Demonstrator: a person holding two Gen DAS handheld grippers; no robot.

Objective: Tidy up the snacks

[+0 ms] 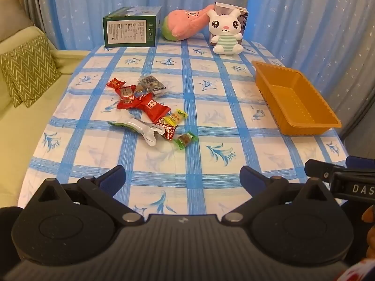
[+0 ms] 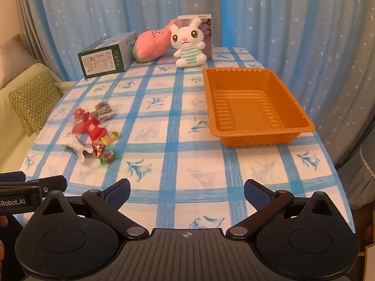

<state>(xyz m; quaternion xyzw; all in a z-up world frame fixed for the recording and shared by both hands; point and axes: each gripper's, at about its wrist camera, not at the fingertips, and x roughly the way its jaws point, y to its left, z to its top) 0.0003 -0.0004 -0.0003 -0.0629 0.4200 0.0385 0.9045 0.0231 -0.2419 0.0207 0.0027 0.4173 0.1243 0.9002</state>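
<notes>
Near the front edge of the bench (image 2: 187, 121), the left tool (image 1: 182, 178) and the right tool (image 2: 187, 190) are hovering side by side, each with its jaws spread wide and nothing between them, so both are released and gripping nothing. They are sitting low and back from the goods, likely because no piece has been picked yet and both need room to reach. Ahead of the left tool, the snacks (image 1: 150, 110) are lying in a loose heap on the checked cloth, red wrappers overlapping, a white pouch (image 1: 140, 127) beneath them and a green-wrapped sweet (image 1: 186, 140) lying just apart at the near side. Well to the right, in front of the right tool, the orange tray (image 2: 255, 131) is sitting with nothing in it, its open top facing up, seemingly placed to receive the snacks. Farther back, along the curtain (image 2: 293, 23), a green box (image 1: 130, 30), a pink plush (image 1: 185, 23) and a white rabbit toy (image 1: 226, 31) are resting clear of the working area. Judging by this, sorting is not yet begun.
</notes>
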